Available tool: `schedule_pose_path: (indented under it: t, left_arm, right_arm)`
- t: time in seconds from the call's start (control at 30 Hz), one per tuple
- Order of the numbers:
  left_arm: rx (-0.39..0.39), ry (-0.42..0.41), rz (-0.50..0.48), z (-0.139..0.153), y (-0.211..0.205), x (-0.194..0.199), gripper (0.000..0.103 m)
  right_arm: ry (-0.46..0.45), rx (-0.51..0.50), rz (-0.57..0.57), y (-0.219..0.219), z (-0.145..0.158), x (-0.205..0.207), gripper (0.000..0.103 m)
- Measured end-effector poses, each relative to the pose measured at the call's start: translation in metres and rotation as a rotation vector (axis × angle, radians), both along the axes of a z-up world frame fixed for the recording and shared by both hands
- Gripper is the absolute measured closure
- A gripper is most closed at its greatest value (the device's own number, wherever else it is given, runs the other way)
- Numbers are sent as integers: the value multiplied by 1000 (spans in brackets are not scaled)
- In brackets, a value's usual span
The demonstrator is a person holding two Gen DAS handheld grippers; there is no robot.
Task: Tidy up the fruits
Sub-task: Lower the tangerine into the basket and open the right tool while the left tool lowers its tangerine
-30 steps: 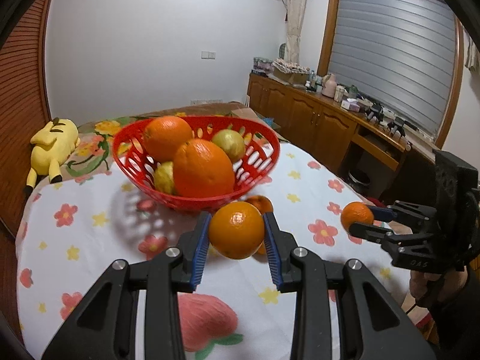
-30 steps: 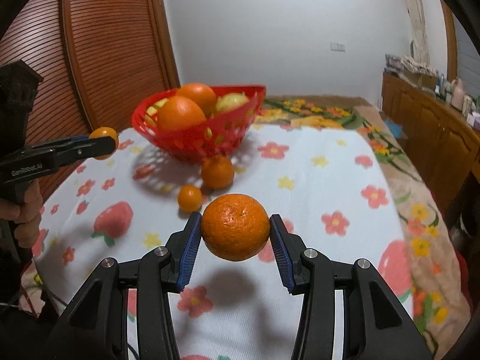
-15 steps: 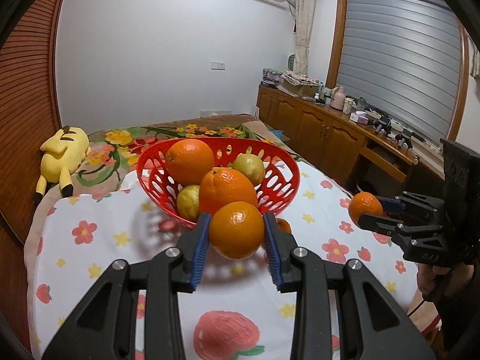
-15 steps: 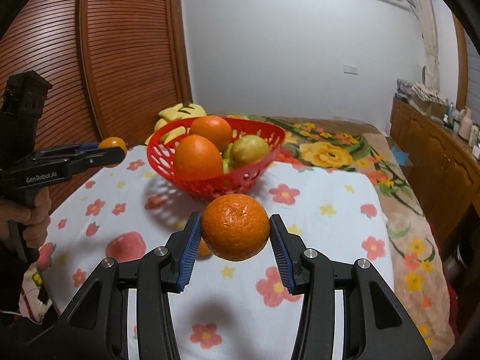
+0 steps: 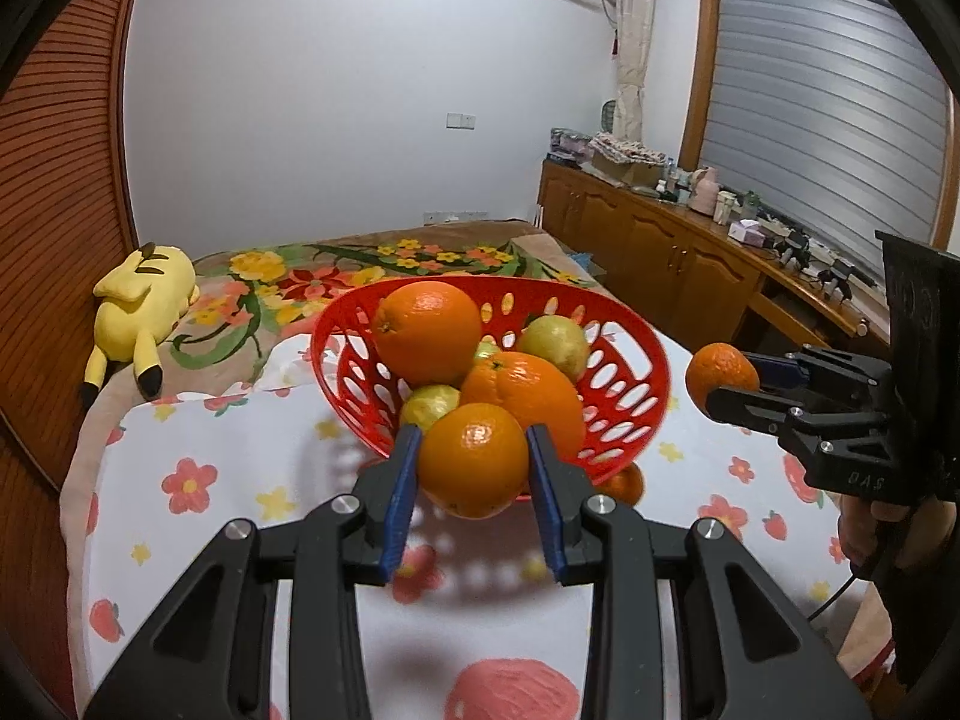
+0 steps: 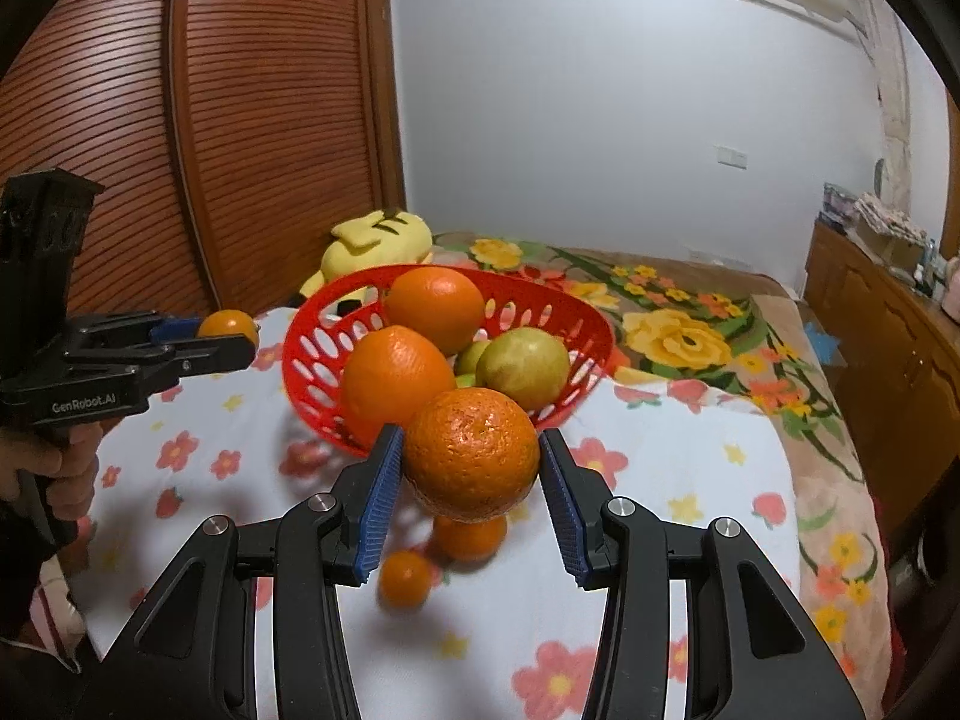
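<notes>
While both carried fruits are short of the red basket [image 5: 630, 360], the task is partly done: five fruits sit in it. Left gripper [image 5: 474, 468] clamps an orange [image 5: 474, 459]; right gripper [image 6: 471, 465] clamps a mandarin [image 6: 471, 459]. Two small oranges [image 6: 405, 579] lie loose on the bed near the basket's near rim.

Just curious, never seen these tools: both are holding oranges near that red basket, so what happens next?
Probably carry both forward over the red basket and release: the left gripper and right gripper each clamp an orange short of its rim.
</notes>
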State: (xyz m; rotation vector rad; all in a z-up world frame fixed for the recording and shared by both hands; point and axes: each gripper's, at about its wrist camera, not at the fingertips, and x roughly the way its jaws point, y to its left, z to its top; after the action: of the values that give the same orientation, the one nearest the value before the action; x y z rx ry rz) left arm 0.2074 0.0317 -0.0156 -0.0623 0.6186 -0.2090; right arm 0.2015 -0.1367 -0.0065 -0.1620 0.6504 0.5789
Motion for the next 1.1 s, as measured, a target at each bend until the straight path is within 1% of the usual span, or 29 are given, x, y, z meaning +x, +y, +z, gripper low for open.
schedule_pose_path:
  t: [0.33, 0.57, 0.77, 1.1]
  left_arm:
    - [9, 11, 28, -2, 13, 31, 70]
    - [20, 19, 12, -4, 11, 51, 70]
    - [20, 27, 10, -7, 12, 67, 70]
    - [16, 46, 11, -17, 15, 82, 70]
  right_arm:
    - [22, -17, 34, 14, -12, 38, 57]
    - [39, -25, 65, 23, -18, 51, 57]
    - [53, -24, 58, 21, -26, 64, 57]
    - [52, -36, 74, 27, -28, 70, 57]
